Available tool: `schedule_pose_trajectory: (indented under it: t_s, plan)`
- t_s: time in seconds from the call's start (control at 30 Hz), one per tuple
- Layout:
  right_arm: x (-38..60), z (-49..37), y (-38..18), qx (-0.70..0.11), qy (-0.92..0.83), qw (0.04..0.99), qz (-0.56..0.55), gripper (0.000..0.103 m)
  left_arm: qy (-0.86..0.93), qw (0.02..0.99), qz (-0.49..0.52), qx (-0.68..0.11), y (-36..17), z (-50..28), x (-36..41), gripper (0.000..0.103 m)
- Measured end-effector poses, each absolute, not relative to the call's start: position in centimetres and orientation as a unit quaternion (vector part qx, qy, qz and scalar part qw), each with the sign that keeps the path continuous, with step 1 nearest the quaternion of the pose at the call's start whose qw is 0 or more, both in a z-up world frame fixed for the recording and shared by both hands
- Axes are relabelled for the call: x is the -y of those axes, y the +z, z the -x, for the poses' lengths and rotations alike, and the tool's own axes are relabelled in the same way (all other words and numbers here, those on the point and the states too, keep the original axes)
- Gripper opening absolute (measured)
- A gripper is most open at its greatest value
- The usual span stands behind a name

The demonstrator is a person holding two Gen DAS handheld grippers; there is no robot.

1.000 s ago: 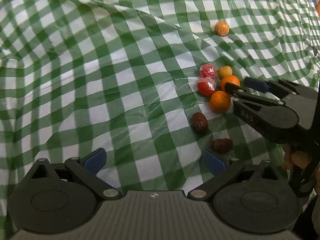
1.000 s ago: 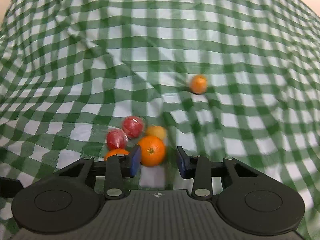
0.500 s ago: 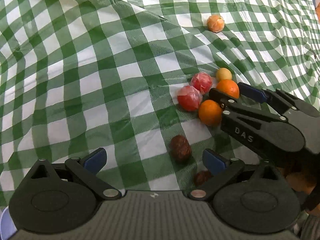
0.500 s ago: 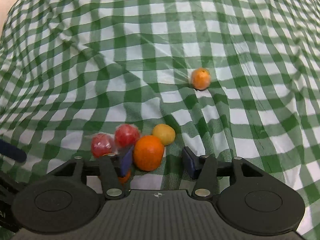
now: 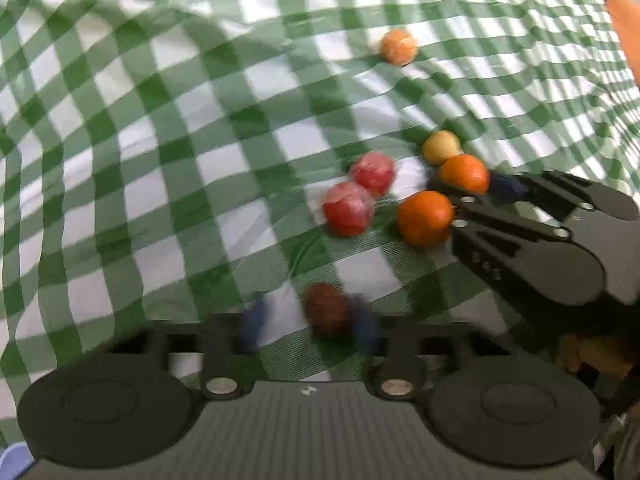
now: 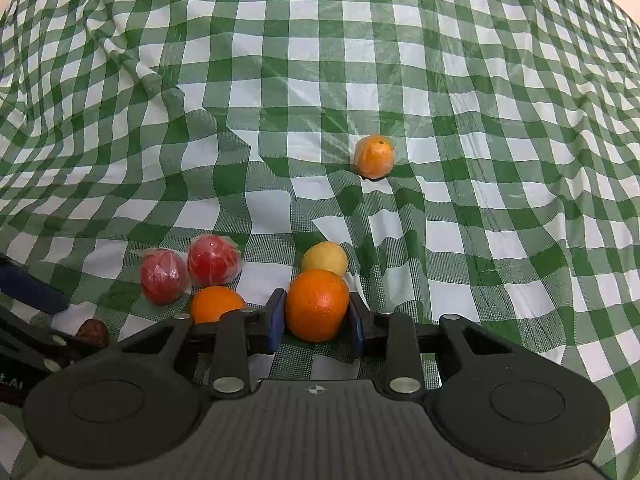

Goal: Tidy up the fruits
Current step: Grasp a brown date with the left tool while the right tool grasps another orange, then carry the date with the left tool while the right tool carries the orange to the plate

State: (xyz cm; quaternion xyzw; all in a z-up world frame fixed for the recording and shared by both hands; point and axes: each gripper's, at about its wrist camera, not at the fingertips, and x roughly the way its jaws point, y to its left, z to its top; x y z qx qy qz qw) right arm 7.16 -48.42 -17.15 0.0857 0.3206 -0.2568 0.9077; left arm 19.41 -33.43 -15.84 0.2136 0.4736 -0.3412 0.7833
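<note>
Checked cloth (image 6: 360, 52); right tool (image 6: 316, 316) clamps orange (image 6: 317, 304) (left view blurred).

The left gripper (image 5: 308, 320) is pitched steeply downward, its blurred jaws just closed; the right gripper (image 6: 316, 316) is angled downward, its jaws just narrowed.

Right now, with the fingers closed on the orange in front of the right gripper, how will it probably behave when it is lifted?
The orange looks round and firm, so it will probably keep its shape between the blue pads. Both fingers press its sides near the widest part, so the hold seems fair. If released on the wrinkled tablecloth, it could roll toward the yellow fruit.
</note>
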Motion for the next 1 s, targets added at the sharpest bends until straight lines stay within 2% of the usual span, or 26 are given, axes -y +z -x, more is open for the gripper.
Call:
schedule_pose_trajectory:
  t_s: [0.1,0.23,0.43,0.63,0.83,1.0]
  plan:
    - [49.1,-6.2,-17.0,-0.295,-0.283,0.907,-0.106,0.032,-0.334,0.787,-0.206,-0.476,-15.1,-19.0,33.4,0.024]
    - [49.4,-4.6,-16.3,-0.265,-0.346,0.894,-0.101,0.032,-0.328,0.808,-0.181,-0.456,-11.5,-17.8,31.2,0.024]
    - [46.7,-1.1,-10.6,-0.235,-0.387,0.889,-0.07,0.032,-0.296,0.842,-0.165,-0.419,-5.3,-14.0,24.1,0.024]
    - [37.8,4.0,-4.3,-0.243,-0.27,0.929,-0.075,0.032,-0.245,0.859,-0.121,-0.432,-1.5,-10.0,15.4,0.024]
    - [28.1,5.3,-1.4,-0.293,-0.119,0.941,-0.123,0.032,-0.195,0.878,-0.08,-0.429,0.9,-6.0,7.2,0.024]
    - [20.0,5.6,0.2,-0.318,-0.035,0.943,-0.095,0.032,-0.163,0.888,-0.058,-0.426,1.7,-2.7,1.3,0.024]
